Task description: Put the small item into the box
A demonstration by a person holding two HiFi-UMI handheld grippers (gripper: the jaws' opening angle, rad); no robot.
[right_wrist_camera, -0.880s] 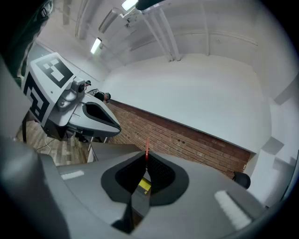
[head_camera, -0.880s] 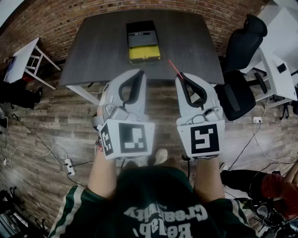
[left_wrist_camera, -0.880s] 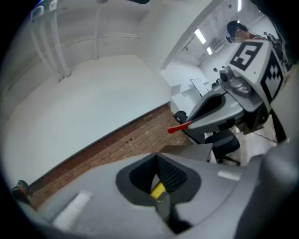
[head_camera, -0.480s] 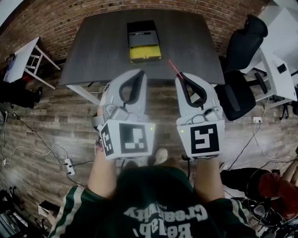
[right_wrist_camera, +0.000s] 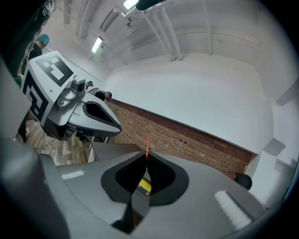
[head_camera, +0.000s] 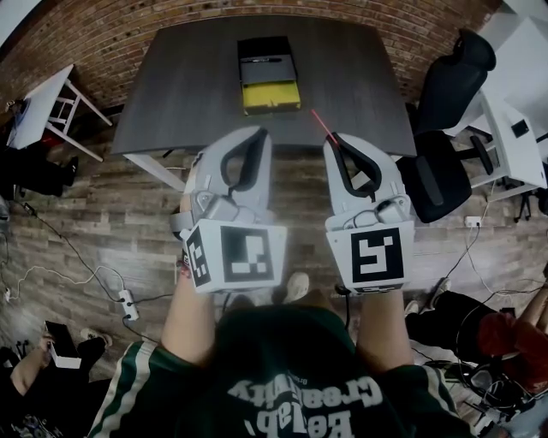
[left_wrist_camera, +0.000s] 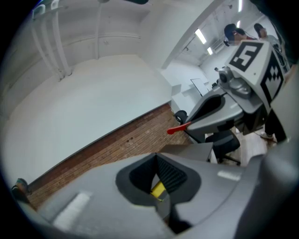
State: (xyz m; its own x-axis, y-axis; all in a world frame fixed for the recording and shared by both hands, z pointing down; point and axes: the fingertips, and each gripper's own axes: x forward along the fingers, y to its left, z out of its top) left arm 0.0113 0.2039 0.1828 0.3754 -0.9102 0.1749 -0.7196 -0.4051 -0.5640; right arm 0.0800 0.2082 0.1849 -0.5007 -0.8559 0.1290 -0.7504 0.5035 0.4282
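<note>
Rough brick wall (head_camera: 128,26) and plank floor (head_camera: 103,222) surround the matte dark-grey tabletop (head_camera: 171,94), where the rectangular box (head_camera: 268,73) lies, yellow at its near end. Our left tongs (head_camera: 259,134), smooth grey plastic, are pressed together on nothing. Our right tongs (head_camera: 332,139) pinch the small item (head_camera: 318,120), a thin red stick, well apart from the box. Both tongs have kept their place, and a person (head_camera: 34,359) has appeared on the floor at lower left.

The table (head_camera: 171,85) is dark grey; the box (head_camera: 268,77) black, grey and yellow. Left gripper (head_camera: 257,131) and right gripper (head_camera: 332,137) — pale grey, with black-and-white square markers. The thin stick (head_camera: 319,121) is red — the brick wall (head_camera: 111,34) reddish-brown.
</note>
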